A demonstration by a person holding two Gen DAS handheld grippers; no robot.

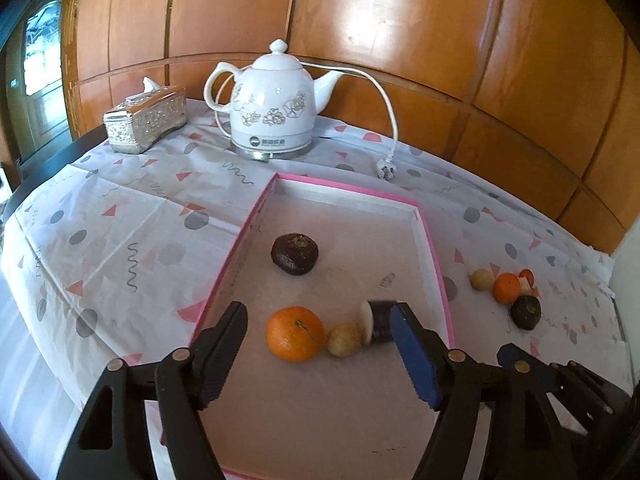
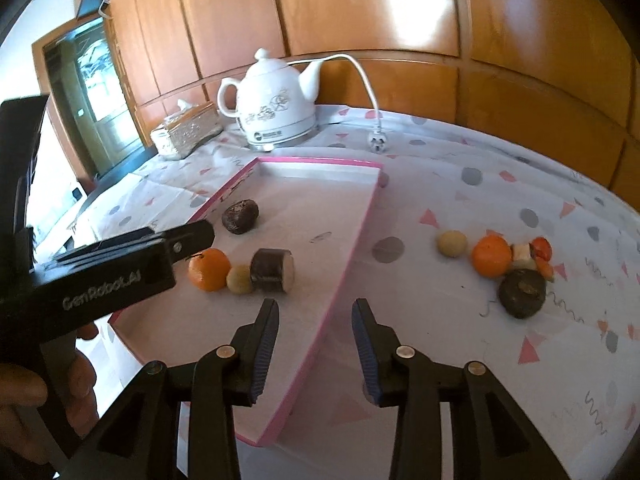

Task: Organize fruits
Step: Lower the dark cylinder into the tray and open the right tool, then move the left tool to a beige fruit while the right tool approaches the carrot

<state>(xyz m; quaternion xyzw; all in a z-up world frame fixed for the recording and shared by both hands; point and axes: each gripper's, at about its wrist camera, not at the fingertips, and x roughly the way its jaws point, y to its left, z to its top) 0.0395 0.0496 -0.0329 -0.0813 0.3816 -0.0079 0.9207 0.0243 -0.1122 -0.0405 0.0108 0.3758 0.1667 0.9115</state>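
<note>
A pink-rimmed white tray (image 1: 434, 248) holds a dark brown round fruit (image 1: 295, 253), an orange (image 1: 295, 333), a small tan ball (image 1: 344, 340) and a dark cylinder piece with a white cut end (image 1: 380, 322). My left gripper (image 1: 320, 356) stands open over the tray's near part. The orange and the tan ball lie just ahead of its fingertips, and neither pad presses on anything. My right gripper (image 2: 316, 340) is open and empty, straddling the tray's right rim (image 2: 340, 280). On the cloth to the right lie another tan ball (image 2: 452, 243), an orange (image 2: 491, 256), small cut pieces (image 2: 536, 256) and a dark fruit (image 2: 522, 294).
A white flowered electric kettle (image 1: 272, 108) stands at the back with its cord and plug (image 1: 386, 168) on the cloth. A silver tissue box (image 1: 146, 118) sits at the back left. Wood panelling rises behind. A hand (image 2: 24, 400) holds the left tool's black body (image 2: 100, 280).
</note>
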